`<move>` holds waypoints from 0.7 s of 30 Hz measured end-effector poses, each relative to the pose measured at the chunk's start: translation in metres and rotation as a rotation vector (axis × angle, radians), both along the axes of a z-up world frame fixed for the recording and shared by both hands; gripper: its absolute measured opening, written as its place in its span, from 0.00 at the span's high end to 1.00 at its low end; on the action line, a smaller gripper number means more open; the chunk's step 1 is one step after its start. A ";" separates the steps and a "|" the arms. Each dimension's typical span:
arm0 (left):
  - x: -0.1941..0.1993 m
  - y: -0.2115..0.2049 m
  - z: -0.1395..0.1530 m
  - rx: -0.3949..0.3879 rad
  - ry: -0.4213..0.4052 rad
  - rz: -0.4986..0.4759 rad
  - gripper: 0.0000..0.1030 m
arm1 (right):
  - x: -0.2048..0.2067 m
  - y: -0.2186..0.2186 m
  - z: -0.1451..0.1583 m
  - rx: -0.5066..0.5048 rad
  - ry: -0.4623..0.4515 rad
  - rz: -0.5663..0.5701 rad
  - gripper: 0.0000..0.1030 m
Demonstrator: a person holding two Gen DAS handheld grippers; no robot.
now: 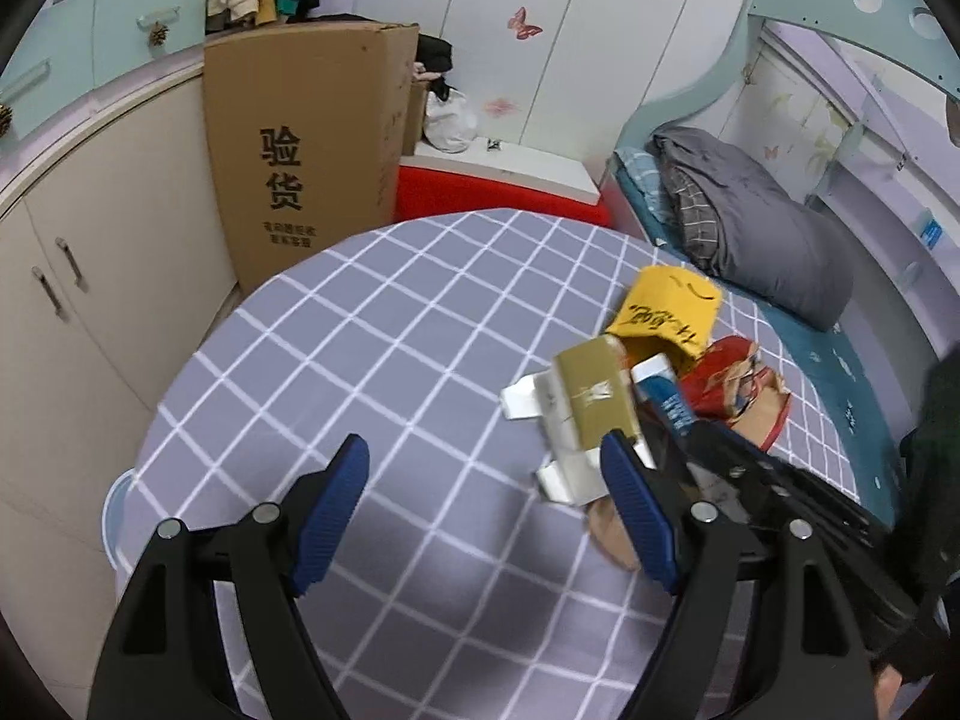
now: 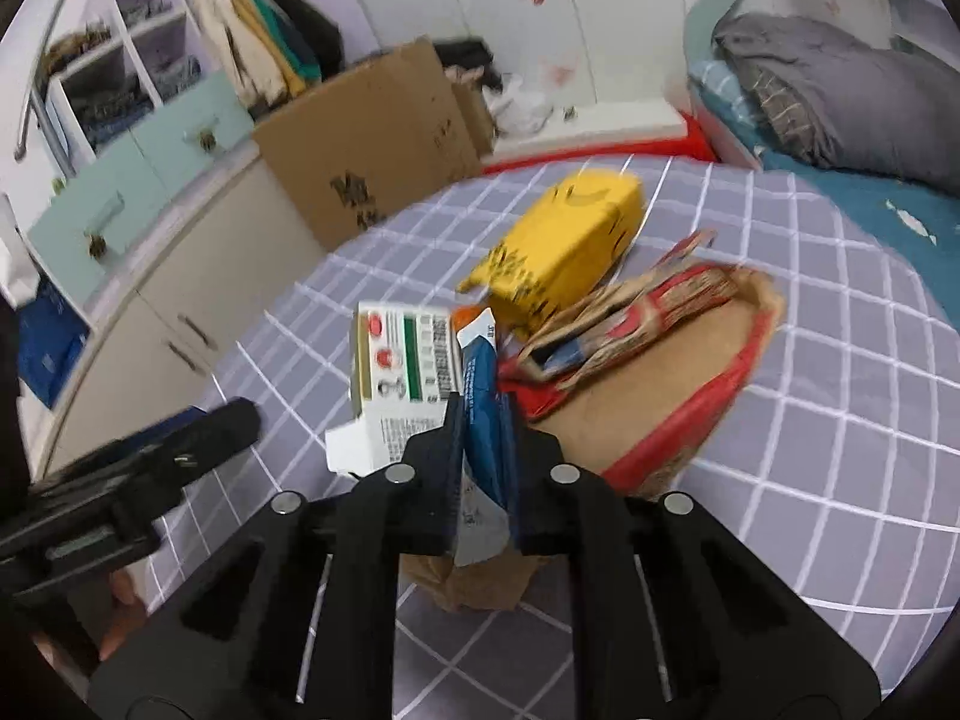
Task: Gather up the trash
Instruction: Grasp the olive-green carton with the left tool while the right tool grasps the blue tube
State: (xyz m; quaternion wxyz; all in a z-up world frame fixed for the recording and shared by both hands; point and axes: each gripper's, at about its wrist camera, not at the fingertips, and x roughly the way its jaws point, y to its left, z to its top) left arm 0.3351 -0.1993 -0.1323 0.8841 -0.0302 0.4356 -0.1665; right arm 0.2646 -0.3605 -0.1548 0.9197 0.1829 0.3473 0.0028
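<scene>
Right gripper (image 2: 485, 462) clamped on blue packet (image 2: 489, 414); left gripper (image 1: 486, 480) wide, empty. Carton (image 1: 300, 138) reads 验货.

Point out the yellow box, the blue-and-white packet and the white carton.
yellow box (image 2: 561, 246), right wrist view, on its broad top face.
blue-and-white packet (image 2: 487, 420), right wrist view, on its blue side.
white carton (image 2: 399, 360), right wrist view, on its printed face.

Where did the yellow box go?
The yellow box lies on the checked tablecloth at the far end of the trash pile, behind the white carton and beside the red and brown paper bag.
</scene>
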 end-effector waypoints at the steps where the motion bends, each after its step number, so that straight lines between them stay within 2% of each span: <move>1: 0.001 -0.005 -0.001 0.001 0.002 -0.009 0.25 | -0.004 -0.004 0.002 0.007 -0.017 -0.014 0.88; 4: 0.007 -0.025 -0.006 0.006 0.015 -0.047 0.25 | -0.006 -0.014 0.001 0.059 -0.031 -0.025 0.88; 9: 0.017 -0.050 -0.018 0.029 0.041 -0.046 0.25 | -0.006 -0.020 0.000 0.084 -0.040 -0.045 0.89; 11: 0.023 -0.055 -0.023 0.009 0.070 -0.048 0.26 | -0.006 -0.022 -0.002 0.103 -0.036 -0.042 0.89; 12: 0.026 -0.056 -0.025 0.002 0.081 -0.049 0.33 | -0.005 -0.022 -0.002 0.100 -0.036 -0.041 0.89; 13: 0.028 -0.059 -0.028 0.009 0.093 -0.049 0.44 | -0.005 -0.022 -0.001 0.099 -0.037 -0.040 0.89; 15: 0.029 -0.062 -0.034 -0.002 0.113 -0.066 0.55 | -0.005 -0.020 -0.001 0.095 -0.035 -0.033 0.89; 17: 0.027 -0.063 -0.032 0.001 0.107 -0.066 0.57 | -0.004 -0.021 -0.002 0.109 -0.034 -0.027 0.89; 21: 0.018 -0.059 -0.023 0.016 0.038 -0.054 0.59 | -0.006 -0.020 0.001 0.115 -0.048 -0.022 0.89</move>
